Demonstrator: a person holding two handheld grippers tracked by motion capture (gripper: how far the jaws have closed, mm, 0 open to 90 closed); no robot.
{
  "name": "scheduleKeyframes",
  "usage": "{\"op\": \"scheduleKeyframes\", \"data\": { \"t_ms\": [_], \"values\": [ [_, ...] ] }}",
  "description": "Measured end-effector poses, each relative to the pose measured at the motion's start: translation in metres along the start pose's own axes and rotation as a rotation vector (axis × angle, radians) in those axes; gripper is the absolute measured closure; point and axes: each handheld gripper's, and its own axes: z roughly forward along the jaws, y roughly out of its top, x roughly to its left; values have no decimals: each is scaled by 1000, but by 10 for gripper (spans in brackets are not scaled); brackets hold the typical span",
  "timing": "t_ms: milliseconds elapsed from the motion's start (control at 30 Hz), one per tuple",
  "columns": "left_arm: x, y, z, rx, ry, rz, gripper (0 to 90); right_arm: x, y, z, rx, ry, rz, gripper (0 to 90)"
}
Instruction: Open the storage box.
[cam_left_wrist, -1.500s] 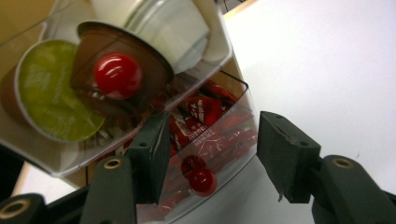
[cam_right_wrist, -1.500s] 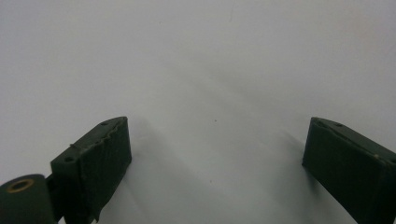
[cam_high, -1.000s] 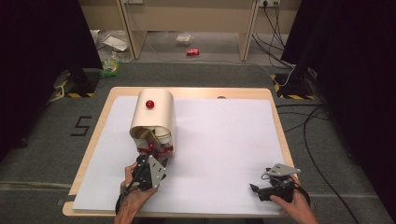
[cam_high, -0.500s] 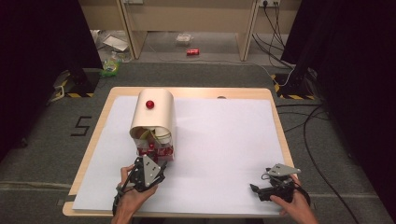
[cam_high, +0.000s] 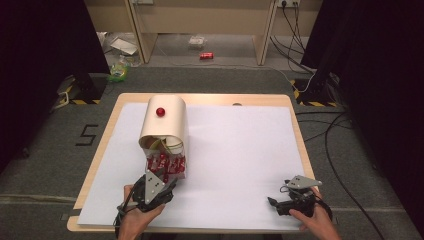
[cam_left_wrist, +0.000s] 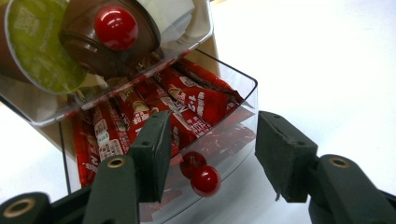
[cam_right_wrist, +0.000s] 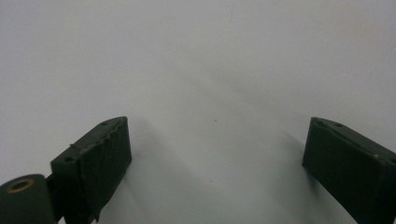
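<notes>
White paper covers the wooden table (cam_high: 112, 131), with grey carpet and cables on the floor around it. Toward the left side of the sheet stands a small beige cabinet (cam_high: 165, 120) with a red knob on its curved top; its clear lower drawer (cam_left_wrist: 233, 100) is pulled out toward me, packed with red snack sticks (cam_left_wrist: 187, 100).

My left gripper (cam_high: 167, 182) sits right at the drawer front. Jaws stand apart and have just been closing a little; the drawer's small red knob (cam_left_wrist: 205, 180) lies between them, nearer the left jaw, with neither pad pressing on it. My right gripper (cam_high: 274, 203) rests near the table's right front corner, well apart from the cabinet, jaws wide over bare paper.

Step in hand, as I judge it: working the drawer by its knob. To do it well I should centre the knob between the pads before pinching, then move straight along the drawer's run, level, so the light cabinet neither tips nor skids on the paper.

Left gripper view gives the knob, the wrappers and the upper tray (cam_left_wrist: 196, 32) holding a green-lidded cup (cam_left_wrist: 37, 42) and a brown pod. High view gives the cabinet's place on the table and both hands, but the drawer knob is too small to make out there.
</notes>
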Motion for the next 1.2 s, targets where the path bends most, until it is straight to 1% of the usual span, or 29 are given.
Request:
{"op": "scheduleKeyframes", "data": {
  "t_ms": [33, 67, 100, 133, 167, 200, 267, 333, 367, 600, 633, 733, 867, 933, 967, 1000, 1133, 1167, 1200],
  "values": [
    [0, -1, -2, -1, -3, -13, 462, 0, 0, 0, 0, 0, 0, 82],
    [0, -1, -2, -1, -3, -13, 464, 0, 0, 0, 0, 0, 0, 82],
    [-1, -2, -3, -5, -9, -29, 464, 0, 0, 0, 0, 0, 1, 82],
    [-1, -2, -3, -5, -9, -29, 464, 0, 0, 0, 0, 0, 1, 82],
    [-1, -4, -4, 0, -19, -42, 465, 0, 0, 0, 0, 0, 0, 83],
    [-1, -5, -5, 1, -19, -50, 468, 0, 0, 0, 0, 0, 0, 82],
    [-1, -7, -7, -2, -27, -63, 470, 0, 0, 0, 0, 0, 0, 82],
    [-1, -8, -8, -2, -28, -67, 477, 0, 0, 0, 0, 0, 1, 82],
    [-2, -10, -10, -13, -32, -76, 479, 0, 0, 0, 0, 0, 1, 82],
    [-4, -14, -14, -16, -38, -92, 482, 0, 0, 0, 0, -1, 1, 83],
    [-5, -15, -16, -6, -46, -91, 482, 0, 0, 0, 0, 0, 1, 82],
    [-7, -17, -17, 6, -52, -90, 482, 0, 0, 0, 0, 0, 1, 83],
    [-8, -22, -19, 12, -59, -106, 490, 0, 0, 0, 1, -1, 2, 83],
    [-10, -26, -20, 24, -68, -113, 492, 0, 0, 0, 0, -1, 1, 83],
    [-12, -28, -19, 35, -85, -122, 492, 0, 0, 0, 0, 0, 0, 83],
    [-12, -29, -20, 27, -79, -120, 491, 0, 0, 0, 0, 0, 1, 83],
    [-13, -28, -24, 32, -83, -124, 491, 0, 0, 0, 0, -1, 0, 83],
    [-14, -28, -25, 32, -91, -137, 491, 0, 0, 0, 0, -1, 0, 83],
    [-14, -28, -25, 32, -91, -137, 491, 0, 0, 0, 0, -1, 0, 83]
  ]
}}
